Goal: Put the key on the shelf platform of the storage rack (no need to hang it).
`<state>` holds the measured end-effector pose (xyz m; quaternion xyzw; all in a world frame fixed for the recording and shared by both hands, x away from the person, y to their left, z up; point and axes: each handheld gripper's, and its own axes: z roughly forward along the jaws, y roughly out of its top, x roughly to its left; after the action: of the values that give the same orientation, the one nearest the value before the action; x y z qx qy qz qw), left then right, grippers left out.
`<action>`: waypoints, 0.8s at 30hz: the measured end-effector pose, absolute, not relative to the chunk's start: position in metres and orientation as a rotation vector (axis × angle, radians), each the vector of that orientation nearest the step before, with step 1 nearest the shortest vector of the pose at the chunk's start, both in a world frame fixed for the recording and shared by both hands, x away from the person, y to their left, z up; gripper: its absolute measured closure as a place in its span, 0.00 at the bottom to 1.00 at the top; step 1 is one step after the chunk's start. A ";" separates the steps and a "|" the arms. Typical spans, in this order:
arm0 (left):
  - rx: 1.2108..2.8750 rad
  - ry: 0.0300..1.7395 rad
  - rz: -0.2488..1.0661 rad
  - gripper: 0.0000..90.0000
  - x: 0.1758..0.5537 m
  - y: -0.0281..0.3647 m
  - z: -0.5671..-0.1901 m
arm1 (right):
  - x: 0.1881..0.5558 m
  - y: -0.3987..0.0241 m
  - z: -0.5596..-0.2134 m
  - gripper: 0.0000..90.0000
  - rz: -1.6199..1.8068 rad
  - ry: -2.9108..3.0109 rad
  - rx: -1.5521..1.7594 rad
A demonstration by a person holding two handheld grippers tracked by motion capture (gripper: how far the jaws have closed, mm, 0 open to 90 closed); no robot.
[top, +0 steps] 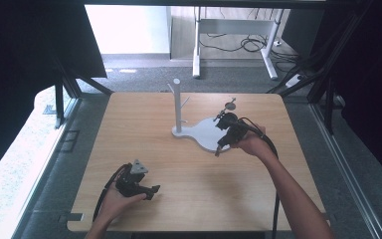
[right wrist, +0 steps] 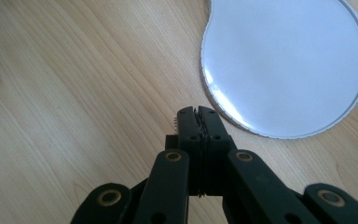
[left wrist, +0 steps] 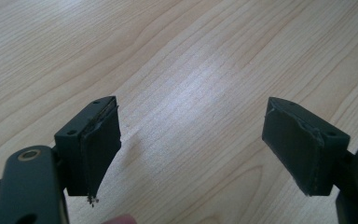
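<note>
L gripper (top: 151, 189) rested low on worktop (top: 189, 169), fingers (left wrist: 98, 144) spread, empty. R gripper (right wrist: 199, 119) near stand (right wrist: 284, 60), fingers shut tight, empty.

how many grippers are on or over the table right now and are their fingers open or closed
2. The left gripper sits at the near left of the wooden table, fingers open. The right gripper is at the white stand base, fingers shut.

Matt wood table (top: 144, 139), glossy white base (right wrist: 284, 60)
</note>
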<state>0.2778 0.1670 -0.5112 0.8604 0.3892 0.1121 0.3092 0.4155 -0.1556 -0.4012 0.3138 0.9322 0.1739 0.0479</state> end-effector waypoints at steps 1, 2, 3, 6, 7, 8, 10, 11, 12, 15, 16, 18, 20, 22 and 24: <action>2.275 1.028 0.297 0.22 0.278 0.167 -0.511 | 0.416 -0.155 -0.401 0.99 0.529 2.843 0.955; 2.274 1.028 0.297 0.22 0.278 0.167 -0.511 | 0.417 -0.155 -0.401 0.99 0.534 2.842 0.954; 2.274 1.028 0.296 0.22 0.278 0.168 -0.511 | 0.417 -0.155 -0.401 0.99 0.538 2.841 0.954; 2.275 1.027 0.295 0.22 0.278 0.167 -0.511 | 0.418 -0.153 -0.401 0.99 0.543 2.841 0.956; 2.275 1.028 0.293 0.22 0.278 0.167 -0.512 | 0.418 -0.153 -0.401 0.99 0.543 2.841 0.957; 2.277 1.027 0.294 0.22 0.278 0.167 -0.512 | 0.419 -0.152 -0.401 0.99 0.546 2.841 0.956; 2.277 1.027 0.294 0.22 0.278 0.167 -0.512 | 0.420 -0.152 -0.401 0.99 0.547 2.839 0.956; 2.277 1.026 0.294 0.22 0.278 0.167 -0.512 | 0.420 -0.152 -0.401 0.99 0.547 2.836 0.960; 2.276 1.027 0.293 0.22 0.278 0.167 -0.512 | 0.421 -0.152 -0.400 0.99 0.548 2.835 0.967; 2.279 1.026 0.292 0.22 0.278 0.167 -0.512 | 0.423 -0.151 -0.399 0.99 0.559 2.835 0.967; 2.280 1.025 0.292 0.22 0.278 0.167 -0.512 | 0.423 -0.150 -0.399 0.99 0.563 2.837 0.968; 2.283 1.023 0.292 0.22 0.278 0.167 -0.512 | 0.424 -0.150 -0.400 0.99 0.562 2.837 0.970; 2.283 1.023 0.291 0.22 0.278 0.167 -0.513 | 0.425 -0.149 -0.401 0.99 0.564 2.838 0.962; 2.282 1.023 0.291 0.22 0.279 0.167 -0.513 | 0.426 -0.149 -0.402 0.99 0.559 2.837 0.977; 2.281 1.025 0.293 0.22 0.279 0.167 -0.513 | 0.428 -0.148 -0.402 0.99 0.559 2.835 0.983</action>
<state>0.2785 0.1673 -0.5127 0.8622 0.3876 0.1107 0.3068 0.4277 -0.1481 -0.4024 0.3216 0.9280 0.1828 0.0445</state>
